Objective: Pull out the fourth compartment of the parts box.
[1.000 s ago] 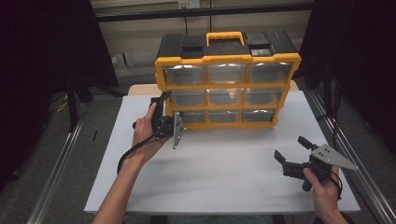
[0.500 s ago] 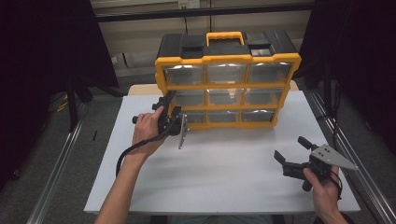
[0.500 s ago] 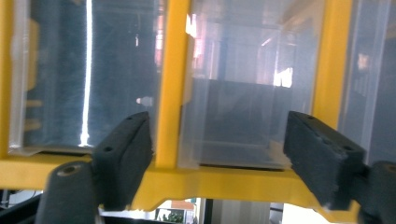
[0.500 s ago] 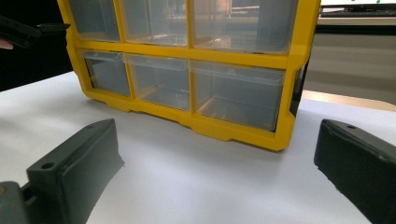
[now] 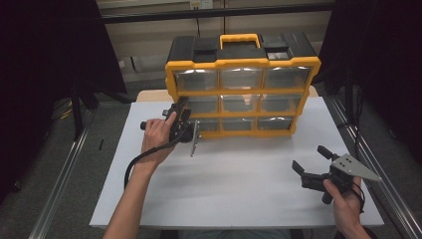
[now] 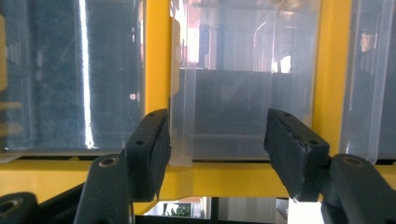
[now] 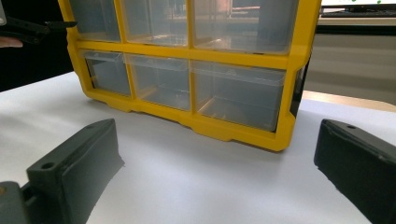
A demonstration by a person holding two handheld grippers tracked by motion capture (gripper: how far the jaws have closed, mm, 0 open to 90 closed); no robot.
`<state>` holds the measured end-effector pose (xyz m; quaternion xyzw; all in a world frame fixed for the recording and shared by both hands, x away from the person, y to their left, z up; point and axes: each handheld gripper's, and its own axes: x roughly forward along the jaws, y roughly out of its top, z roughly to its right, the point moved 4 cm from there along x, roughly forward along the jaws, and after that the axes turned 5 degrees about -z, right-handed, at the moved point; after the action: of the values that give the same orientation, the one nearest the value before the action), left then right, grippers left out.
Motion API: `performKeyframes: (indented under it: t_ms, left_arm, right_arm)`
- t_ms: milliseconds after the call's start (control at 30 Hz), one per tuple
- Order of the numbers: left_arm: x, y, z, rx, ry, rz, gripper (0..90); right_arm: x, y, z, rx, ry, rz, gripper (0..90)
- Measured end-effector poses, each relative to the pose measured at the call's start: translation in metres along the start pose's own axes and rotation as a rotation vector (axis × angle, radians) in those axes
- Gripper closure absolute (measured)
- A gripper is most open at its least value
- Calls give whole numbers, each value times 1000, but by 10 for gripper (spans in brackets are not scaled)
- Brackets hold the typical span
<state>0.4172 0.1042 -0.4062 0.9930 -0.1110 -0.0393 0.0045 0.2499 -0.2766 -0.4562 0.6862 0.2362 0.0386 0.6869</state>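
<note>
Now the left gripper, its jaws just closing yet not pressing, brackets a clear drawer in the yellow organizer at twelve o'clock on the table. At four o'clock the right gripper gapes wide, empty. No writing is legible.

High view down over the table; gripper views low — both facing the yellow organizer, left's closest.

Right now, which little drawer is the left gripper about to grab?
The middle-row left drawer. The left gripper has been closing its jaws around that drawer's clear front tab; the other drawers have nothing near them.
</note>
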Motion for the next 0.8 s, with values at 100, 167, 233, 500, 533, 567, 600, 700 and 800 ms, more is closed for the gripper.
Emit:
performKeyframes:
  t_ms: [100, 167, 233, 500, 533, 567, 600, 700, 800]
  left_arm:
    - [-1, 0, -4, 15, 9, 2, 499]
    - [-1, -1, -5, -5, 4, 10, 557]
    - [-2, -1, -8, 8, 11, -4, 601]
    - [-2, 0, -12, 16, 24, -4, 746]
    - [-2, 0, -12, 23, 28, -7, 746]
    - [0, 0, -12, 24, 45, 12, 748]
    - [-1, 0, -13, 11, 49, 19, 771]
    - [-1, -1, -12, 24, 46, -1, 784]
    - [-1, -1, -12, 23, 49, 1, 790]
  right_arm:
    - [0, 0, 0, -1, 2, 1, 0]
    - [0, 0, 0, -2, 1, 1, 0]
    - [0, 0, 0, -1, 2, 0, 0]
    - [-1, 1, 0, -6, 9, 5, 0]
    - [-1, 1, 0, -6, 9, 5, 0]
    - [0, 1, 0, -4, 8, 6, 0]
    - [0, 1, 0, -4, 10, 6, 0]
    - [-1, 1, -1, -9, 10, 4, 0]
    - [-1, 1, -1, -9, 11, 4, 0]
